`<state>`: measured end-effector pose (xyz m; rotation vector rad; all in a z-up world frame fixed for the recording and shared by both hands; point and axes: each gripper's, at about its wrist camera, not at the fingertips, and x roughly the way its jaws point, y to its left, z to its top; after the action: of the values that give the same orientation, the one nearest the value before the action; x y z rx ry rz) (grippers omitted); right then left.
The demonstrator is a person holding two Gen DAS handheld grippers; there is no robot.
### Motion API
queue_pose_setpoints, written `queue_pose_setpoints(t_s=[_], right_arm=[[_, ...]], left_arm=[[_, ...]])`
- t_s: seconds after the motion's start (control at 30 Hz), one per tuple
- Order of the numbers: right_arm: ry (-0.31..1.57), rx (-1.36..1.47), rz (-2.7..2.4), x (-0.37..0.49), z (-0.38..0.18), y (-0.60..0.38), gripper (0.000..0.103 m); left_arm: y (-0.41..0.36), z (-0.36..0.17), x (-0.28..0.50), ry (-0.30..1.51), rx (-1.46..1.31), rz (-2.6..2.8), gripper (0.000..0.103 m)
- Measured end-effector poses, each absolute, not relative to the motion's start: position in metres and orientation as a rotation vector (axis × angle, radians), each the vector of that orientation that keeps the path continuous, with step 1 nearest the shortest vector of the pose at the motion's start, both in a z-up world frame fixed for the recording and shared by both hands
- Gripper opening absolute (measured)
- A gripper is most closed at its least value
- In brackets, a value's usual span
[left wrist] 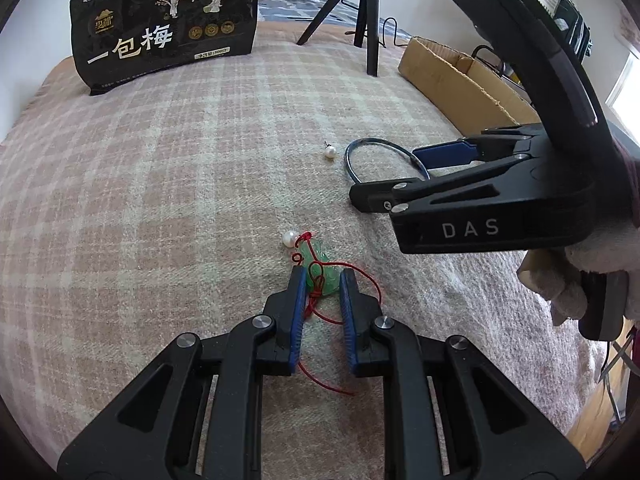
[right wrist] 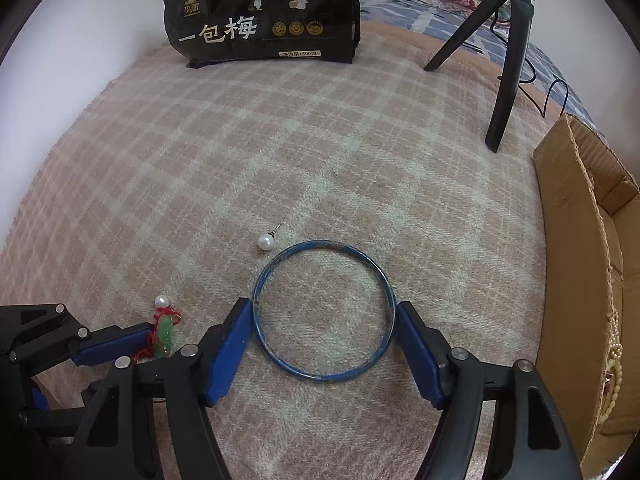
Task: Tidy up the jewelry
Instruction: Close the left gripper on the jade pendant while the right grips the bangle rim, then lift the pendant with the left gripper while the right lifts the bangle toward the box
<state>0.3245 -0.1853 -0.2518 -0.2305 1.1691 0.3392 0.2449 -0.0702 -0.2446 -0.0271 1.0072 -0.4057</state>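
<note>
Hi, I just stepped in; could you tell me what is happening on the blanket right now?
A person is sorting jewelry with two handheld grippers. The left gripper has its fingers on either side of a green pendant on a red cord, not visibly clamped yet. The right gripper is open around a blue bangle lying flat on the plaid blanket. Two pearl earrings still lie loose, and a cardboard box stands to the right.

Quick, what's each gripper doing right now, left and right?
Left gripper: closing around the green pendant, grip not certain.
Right gripper: open, fingers at either side of the blue bangle.
</note>
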Motion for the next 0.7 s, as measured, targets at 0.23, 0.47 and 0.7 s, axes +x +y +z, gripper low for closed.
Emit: queue_pose_setpoints(t_s=[0.23, 0.47, 0.7], right_arm=[[1.140, -0.204, 0.349, 0.309, -0.239, -0.191, 0.073], [1.100, -0.162, 0.358, 0.292, -0.217, -0.200, 0.073], [1.050, -0.135, 0.356, 0.275, -0.190, -0.214, 0.073]], left_arm=[[-0.063, -0.237, 0.236, 1.006, -0.076, -0.404, 0.015], [-0.061, -0.223, 0.226, 0.982, -0.084, -0.402, 0.015], [-0.061, -0.196, 0.219, 0.934, -0.076, -0.408, 0.015]])
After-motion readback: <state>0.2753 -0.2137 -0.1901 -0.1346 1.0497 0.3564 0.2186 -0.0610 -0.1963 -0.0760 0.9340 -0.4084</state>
